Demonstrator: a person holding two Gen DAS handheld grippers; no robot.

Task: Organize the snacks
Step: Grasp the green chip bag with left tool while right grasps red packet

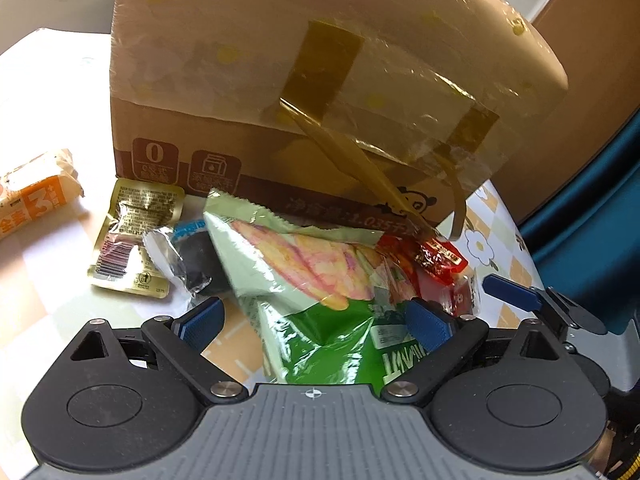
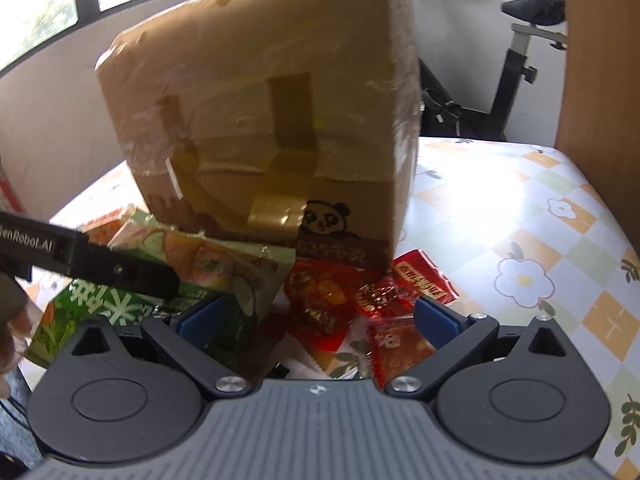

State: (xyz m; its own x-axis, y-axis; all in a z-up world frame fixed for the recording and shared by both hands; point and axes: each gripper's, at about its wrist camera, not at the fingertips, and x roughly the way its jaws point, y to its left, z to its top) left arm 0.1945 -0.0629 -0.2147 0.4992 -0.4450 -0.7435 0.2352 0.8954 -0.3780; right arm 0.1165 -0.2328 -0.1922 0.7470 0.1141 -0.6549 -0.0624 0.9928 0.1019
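Lying in a loose heap on the flowered tabletop (image 2: pixel 532 208), the snacks sit right against the foot of a taped cardboard box (image 1: pixel 280 80). Biggest among them is a green snack bag (image 1: pixel 304 280) with a pink-and-yellow picture, resting tilted with its top edge toward the box. Just to its right are several red snack packets (image 2: pixel 384 292), overlapping each other at the box's corner. On its other side lie a dark wrapped snack (image 1: pixel 192 260) in clear film, then a gold sachet (image 1: pixel 132 240) showing its barcode, and well apart from those an orange-and-white packet (image 1: pixel 32 196).

The left gripper (image 1: pixel 316 320) points steeply down at the green bag, its jaws spread wide with the bag's lower end between the blue pads (image 1: pixel 200 320); whether either pad touches the film I cannot tell, and nothing is clamped. The right gripper (image 2: pixel 316 316) slants down beside it, jaws likewise released, straddling the green bag's edge and the red packets without gripping either. From that side, the left gripper's black body crosses over the green bag.
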